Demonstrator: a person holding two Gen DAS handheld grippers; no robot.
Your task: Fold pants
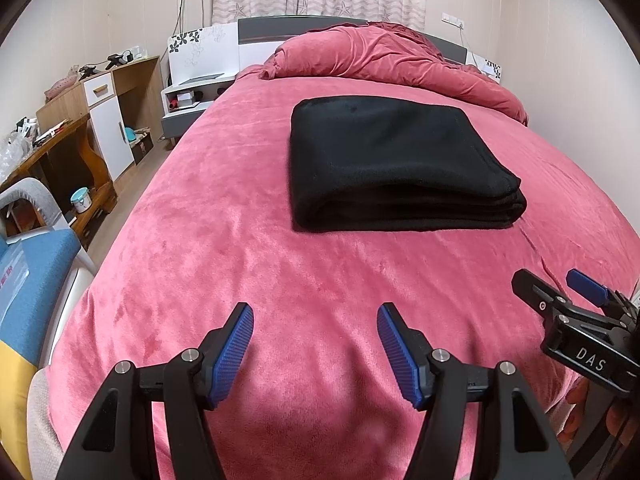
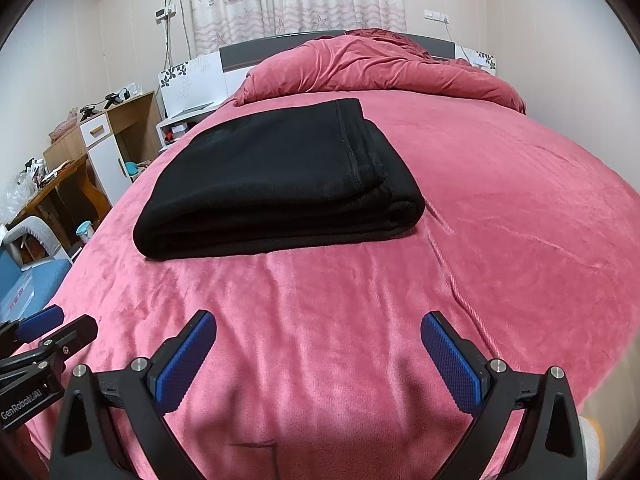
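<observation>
Black pants, folded into a thick rectangular stack, lie flat on the pink bed, about mid-mattress, between the bunched pink duvet at the headboard end and the two tools at the foot end. Left tool hovers short of the stack, jaws wide apart, nothing between them. Right tool likewise spread and empty, just right of the left one. Neither touches the stack. Fabric looks soft, fleecy, fairly bulky; likely light, limp, layers apt to slide or sag if lifted by one edge. Fold appears essentially done. If moved or folded again, best hold judged at the rounded folded edge facing the tools, both near corners, pinching all layers together.
</observation>
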